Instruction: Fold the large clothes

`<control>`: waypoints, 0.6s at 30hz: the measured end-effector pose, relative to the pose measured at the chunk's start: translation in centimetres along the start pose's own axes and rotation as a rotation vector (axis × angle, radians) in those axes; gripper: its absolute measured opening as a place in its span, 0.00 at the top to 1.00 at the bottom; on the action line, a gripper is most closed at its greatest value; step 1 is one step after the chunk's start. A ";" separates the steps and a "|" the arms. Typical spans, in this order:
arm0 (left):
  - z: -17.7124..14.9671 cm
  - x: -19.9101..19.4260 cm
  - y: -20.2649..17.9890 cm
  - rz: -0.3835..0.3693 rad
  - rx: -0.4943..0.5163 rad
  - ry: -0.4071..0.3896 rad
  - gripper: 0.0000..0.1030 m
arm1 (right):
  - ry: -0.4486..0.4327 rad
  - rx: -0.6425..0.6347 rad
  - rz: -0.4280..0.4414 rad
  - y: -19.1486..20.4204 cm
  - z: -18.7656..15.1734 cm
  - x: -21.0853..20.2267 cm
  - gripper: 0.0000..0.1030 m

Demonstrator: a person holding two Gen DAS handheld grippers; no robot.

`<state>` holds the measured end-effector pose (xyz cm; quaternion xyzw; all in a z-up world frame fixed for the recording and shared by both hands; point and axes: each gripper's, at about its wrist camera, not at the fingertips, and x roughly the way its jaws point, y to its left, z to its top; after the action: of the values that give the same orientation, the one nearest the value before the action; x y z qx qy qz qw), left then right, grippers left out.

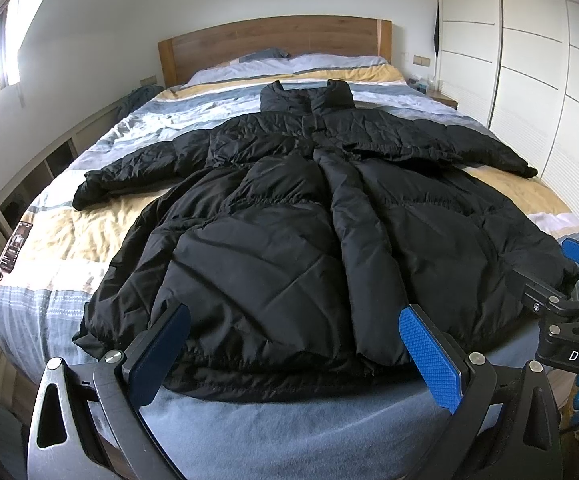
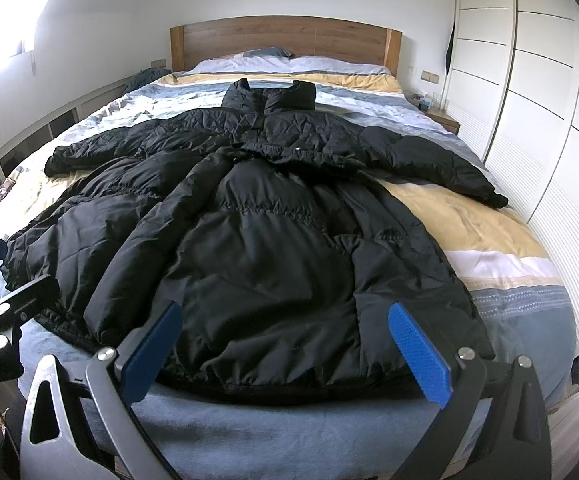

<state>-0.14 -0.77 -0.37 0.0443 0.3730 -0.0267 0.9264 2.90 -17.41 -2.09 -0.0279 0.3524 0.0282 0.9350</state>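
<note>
Black gripper [image 1: 293, 354] frames, blue textured pads [image 1: 429, 356], silver screws, "DAS" lettering.

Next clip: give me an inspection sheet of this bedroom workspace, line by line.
Surface: bed with striped blue, yellow and white duvet, rumpled.
Job's things: black puffer coat spread flat, collar toward the headboard, both sleeves out, hem at the foot.
Clutter: dark garment at the far left bed edge; small items on the nightstand.
Grippers: left gripper and right gripper open over the hem, holding nothing.
Cables: nothing seen.
Surroundings: white wardrobe on the right, bright window upper left.
</note>
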 end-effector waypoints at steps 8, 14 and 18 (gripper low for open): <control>0.1 0.1 -0.1 -0.004 -0.005 0.000 0.00 | 0.001 0.002 -0.002 0.3 0.0 -0.1 0.00; 0.1 0.1 0.0 -0.007 -0.005 0.001 0.00 | -0.001 0.003 -0.002 -0.5 0.0 0.1 0.00; 0.1 0.1 0.0 -0.004 -0.007 0.003 0.00 | -0.002 0.003 -0.001 -0.9 0.1 0.0 0.00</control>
<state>0.04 -0.82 -0.38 0.0406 0.3747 -0.0271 0.9259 3.01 -18.35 -1.99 -0.0266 0.3515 0.0271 0.9354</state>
